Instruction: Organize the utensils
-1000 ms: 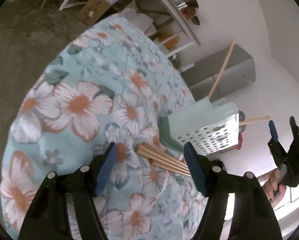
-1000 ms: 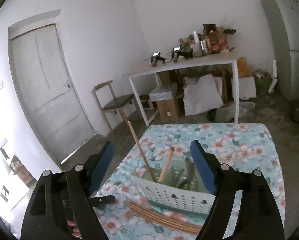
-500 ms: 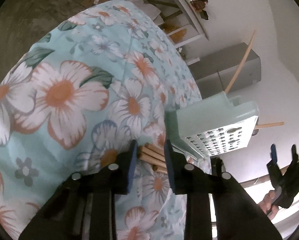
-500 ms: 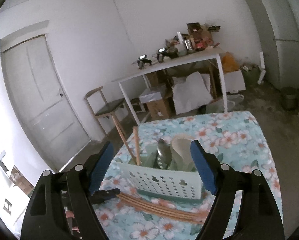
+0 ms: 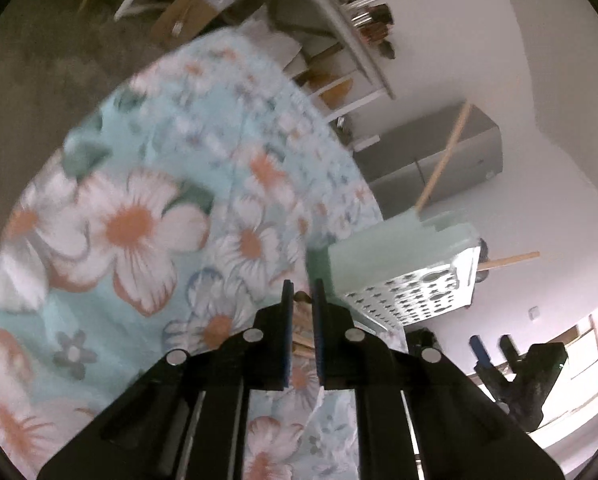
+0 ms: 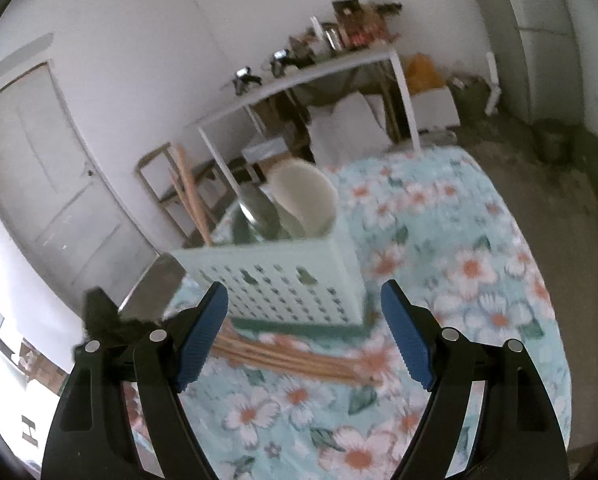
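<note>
Basket (image 6: 283,280) already held spoons and a cup, but the left gripper (image 5: 299,300) had just clamped onto the chopsticks (image 6: 295,356) still lying beside it mid-table, right gripper (image 6: 305,336) hanging open and empty.

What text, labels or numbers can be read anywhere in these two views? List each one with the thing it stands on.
None can be read.
Perforated basket: cut-out holes only, no lettering.
Floral tablecloth: flower print only.
Boxes and packages on the white shelf table: some printing may be there, but too small and blurred to read.
Grey cabinet: no visible label.
Black left gripper and right gripper: no markings visible.
</note>
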`<state>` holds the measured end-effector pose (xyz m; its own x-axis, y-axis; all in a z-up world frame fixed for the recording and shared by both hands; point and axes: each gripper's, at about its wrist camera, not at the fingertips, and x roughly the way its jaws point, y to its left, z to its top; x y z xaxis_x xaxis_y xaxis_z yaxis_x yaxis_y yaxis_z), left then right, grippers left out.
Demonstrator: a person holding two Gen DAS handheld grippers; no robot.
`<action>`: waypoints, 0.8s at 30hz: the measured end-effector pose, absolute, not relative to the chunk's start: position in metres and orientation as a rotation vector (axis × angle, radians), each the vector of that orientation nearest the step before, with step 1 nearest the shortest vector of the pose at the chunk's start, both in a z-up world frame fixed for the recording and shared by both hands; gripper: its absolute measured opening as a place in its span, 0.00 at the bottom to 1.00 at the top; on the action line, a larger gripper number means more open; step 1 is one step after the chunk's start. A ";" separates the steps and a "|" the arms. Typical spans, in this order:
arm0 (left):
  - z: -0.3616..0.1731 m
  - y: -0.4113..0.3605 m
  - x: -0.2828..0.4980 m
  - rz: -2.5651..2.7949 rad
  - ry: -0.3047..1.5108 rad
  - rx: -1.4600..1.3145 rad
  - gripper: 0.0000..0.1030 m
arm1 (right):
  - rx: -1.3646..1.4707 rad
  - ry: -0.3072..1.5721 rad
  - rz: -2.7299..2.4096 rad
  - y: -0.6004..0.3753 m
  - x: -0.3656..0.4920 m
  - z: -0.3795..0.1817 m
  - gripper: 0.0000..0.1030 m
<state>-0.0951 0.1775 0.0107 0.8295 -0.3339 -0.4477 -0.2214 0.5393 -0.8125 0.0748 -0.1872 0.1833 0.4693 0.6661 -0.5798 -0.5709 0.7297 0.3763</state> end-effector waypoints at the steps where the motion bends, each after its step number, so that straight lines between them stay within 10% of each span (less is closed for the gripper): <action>1: 0.018 0.178 -0.098 -0.071 0.599 -1.004 0.08 | 0.140 0.784 0.757 -0.188 0.075 0.179 0.73; 24: 0.178 0.088 -0.125 -0.060 0.368 -0.330 0.06 | 0.330 1.049 0.658 -0.213 0.096 0.098 0.71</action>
